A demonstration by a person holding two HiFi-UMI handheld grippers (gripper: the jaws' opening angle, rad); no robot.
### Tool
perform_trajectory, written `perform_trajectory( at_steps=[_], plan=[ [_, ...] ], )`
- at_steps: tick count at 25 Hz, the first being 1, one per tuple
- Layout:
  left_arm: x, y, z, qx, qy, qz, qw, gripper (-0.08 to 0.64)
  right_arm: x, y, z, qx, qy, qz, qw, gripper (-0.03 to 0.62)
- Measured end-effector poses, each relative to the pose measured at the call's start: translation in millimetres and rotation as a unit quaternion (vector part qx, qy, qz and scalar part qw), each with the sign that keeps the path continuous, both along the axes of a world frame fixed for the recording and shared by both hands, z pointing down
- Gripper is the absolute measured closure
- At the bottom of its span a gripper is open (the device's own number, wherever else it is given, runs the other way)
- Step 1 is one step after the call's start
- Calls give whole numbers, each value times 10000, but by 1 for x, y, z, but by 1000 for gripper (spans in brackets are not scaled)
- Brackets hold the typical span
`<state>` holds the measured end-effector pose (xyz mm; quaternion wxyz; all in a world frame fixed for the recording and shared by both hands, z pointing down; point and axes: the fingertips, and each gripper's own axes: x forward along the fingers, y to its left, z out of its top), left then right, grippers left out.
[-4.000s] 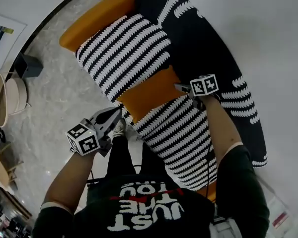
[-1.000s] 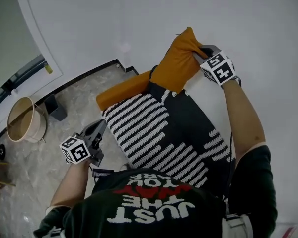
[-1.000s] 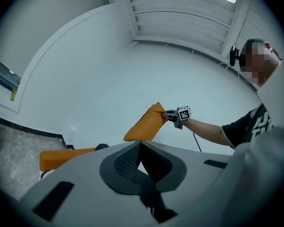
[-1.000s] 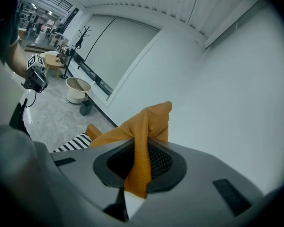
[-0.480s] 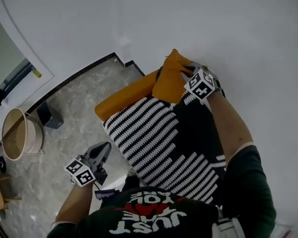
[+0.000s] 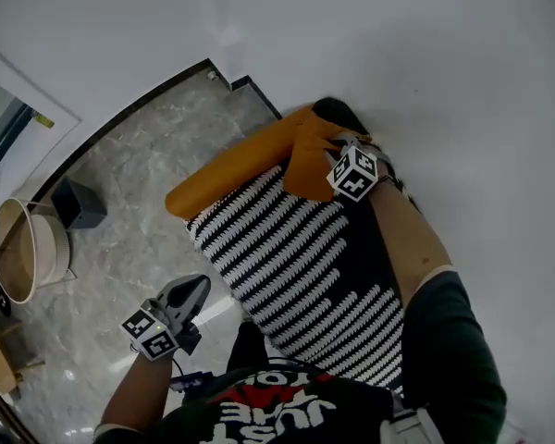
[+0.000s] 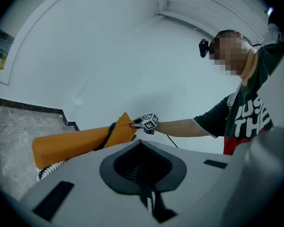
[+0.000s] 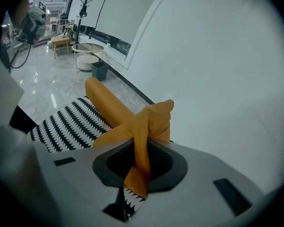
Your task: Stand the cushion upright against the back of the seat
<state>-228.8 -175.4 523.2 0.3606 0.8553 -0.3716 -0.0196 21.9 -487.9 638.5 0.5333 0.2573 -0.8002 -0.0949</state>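
The right gripper (image 8: 141, 157) pinched the soft orange fabric cushion (image 6: 303, 165) against the black-and-white striped seat's (image 6: 287, 248) back, not yet released, while the closed left gripper (image 6: 190, 292) held nothing.

You've got in view: 2 grippers (left gripper (image 6: 196, 288), right gripper (image 6: 337, 148)); 1 orange cushion (image 6: 305, 163); 1 striped seat (image 6: 287, 248); 1 round side table (image 6: 7, 248); 1 dark bin (image 6: 74, 202).

Lounge: sofa (image 6: 287, 257), marble floor (image 6: 120, 202), coffee table (image 8: 87, 50)
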Motion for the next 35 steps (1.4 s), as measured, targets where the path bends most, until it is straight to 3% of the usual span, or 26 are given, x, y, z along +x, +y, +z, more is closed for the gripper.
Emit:
perform_trajectory(
  at_steps=[8, 12, 16, 19, 22, 24, 28, 35],
  plan=[
    [-17, 4, 36, -468, -41, -176, 9987, 549, -13, -15, 86, -480, 46, 57, 9988, 467],
    [-23, 6, 45, -592, -80, -253, 9979, 549, 1, -38, 98, -218, 107, 636, 9977, 402],
    [-25, 3, 48, -661, -33, -235, 9975, 549, 15, -63, 93, 124, 266, 1149, 9929, 297],
    [-28, -3, 44, -651, 42, -194, 9977, 549, 12, -65, 75, 315, 31, 1444, 9890, 264],
    [-26, -3, 39, -566, 87, -133, 9983, 549, 5, -39, 57, 303, -653, 1695, 9829, 264],
    [-22, 1, 34, -482, 94, -69, 9988, 549, 1, -5, 48, -44, -1363, 1881, 9726, 264],
    [-18, 0, 18, -282, 105, 102, 9995, 549, 6, 61, 30, -807, -2605, 2285, 9346, 267],
    [-1, 0, -18, 46, 69, 364, 9993, 549, 38, 130, -39, -742, -3520, 2751, 8916, 357]
  ],
)
